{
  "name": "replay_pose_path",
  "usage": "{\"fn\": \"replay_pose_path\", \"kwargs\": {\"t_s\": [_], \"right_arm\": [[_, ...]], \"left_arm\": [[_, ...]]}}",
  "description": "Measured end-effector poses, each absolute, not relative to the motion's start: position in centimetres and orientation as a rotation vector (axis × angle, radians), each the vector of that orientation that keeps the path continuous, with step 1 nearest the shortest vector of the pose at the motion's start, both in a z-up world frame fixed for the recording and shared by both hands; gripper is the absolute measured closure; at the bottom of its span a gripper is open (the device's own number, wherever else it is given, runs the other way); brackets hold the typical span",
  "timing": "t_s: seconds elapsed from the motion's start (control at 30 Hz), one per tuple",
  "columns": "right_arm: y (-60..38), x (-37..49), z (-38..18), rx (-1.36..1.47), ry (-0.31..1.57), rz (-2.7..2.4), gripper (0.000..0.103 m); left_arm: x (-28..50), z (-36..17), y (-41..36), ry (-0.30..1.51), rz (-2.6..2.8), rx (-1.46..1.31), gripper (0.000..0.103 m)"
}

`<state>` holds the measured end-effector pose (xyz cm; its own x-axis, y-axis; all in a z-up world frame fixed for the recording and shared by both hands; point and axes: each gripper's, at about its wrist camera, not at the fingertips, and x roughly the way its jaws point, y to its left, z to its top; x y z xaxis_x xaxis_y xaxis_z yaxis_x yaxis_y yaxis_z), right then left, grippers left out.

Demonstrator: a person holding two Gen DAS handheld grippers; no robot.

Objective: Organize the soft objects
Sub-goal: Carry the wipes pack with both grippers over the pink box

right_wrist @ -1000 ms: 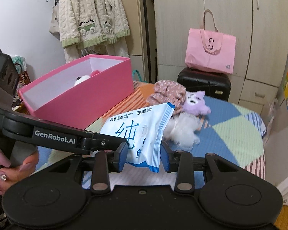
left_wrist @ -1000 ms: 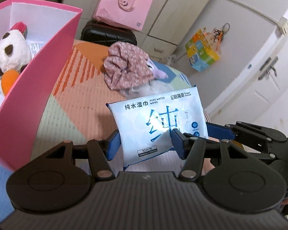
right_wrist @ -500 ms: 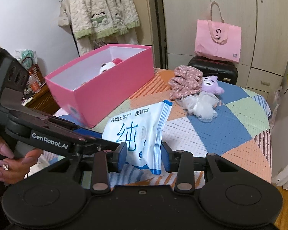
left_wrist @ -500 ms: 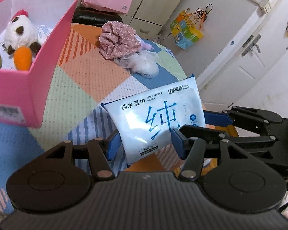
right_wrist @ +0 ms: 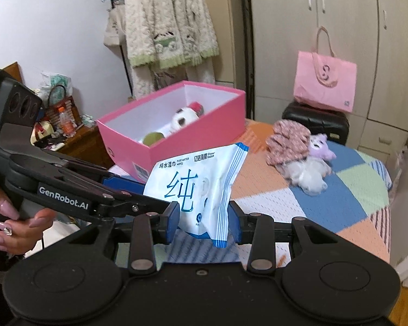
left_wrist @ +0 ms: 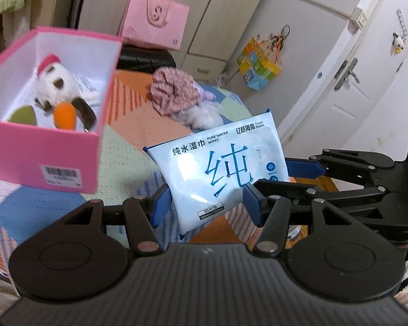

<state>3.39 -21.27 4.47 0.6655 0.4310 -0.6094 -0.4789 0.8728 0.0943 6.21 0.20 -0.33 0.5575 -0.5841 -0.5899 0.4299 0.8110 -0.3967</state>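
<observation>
Both grippers, left [left_wrist: 201, 203] and right [right_wrist: 202, 222], were clamped on one soft blue-and-white pack of wet wipes [left_wrist: 223, 168], held up in the air above the patchwork bed cover [right_wrist: 326, 203], near the open pink cardboard box [right_wrist: 176, 135].

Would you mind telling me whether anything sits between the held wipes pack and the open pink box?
Nothing visible does. The wipes pack, held in the air by both grippers, has only bare blanket between it and the pink box, whose top is open.
</observation>
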Motion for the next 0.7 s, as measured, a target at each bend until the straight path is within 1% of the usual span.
{"fn": "replay_pose_path", "kwargs": {"t_s": [0.23,0.5,0.57,0.7], "right_arm": [[-19.1,4.3,6.0,-0.099,0.599,0.561,0.058],[-16.7,7.4,7.7,-0.107,0.539,0.652,0.058],[-16.3,8.7,8.0,-0.083,0.526,0.678,0.062],[-15.2,11.3,7.9,-0.042,0.529,0.711,0.062]], "left_arm": [[5.8,1.4,2.2,0.701,-0.528,-0.212,0.048],[6.8,3.7,5.1,0.615,-0.455,-0.197,0.047],[7.4,4.2,6.0,0.604,-0.442,-0.205,0.047],[9.2,4.4,7.4,0.61,-0.418,-0.214,0.047]]}}
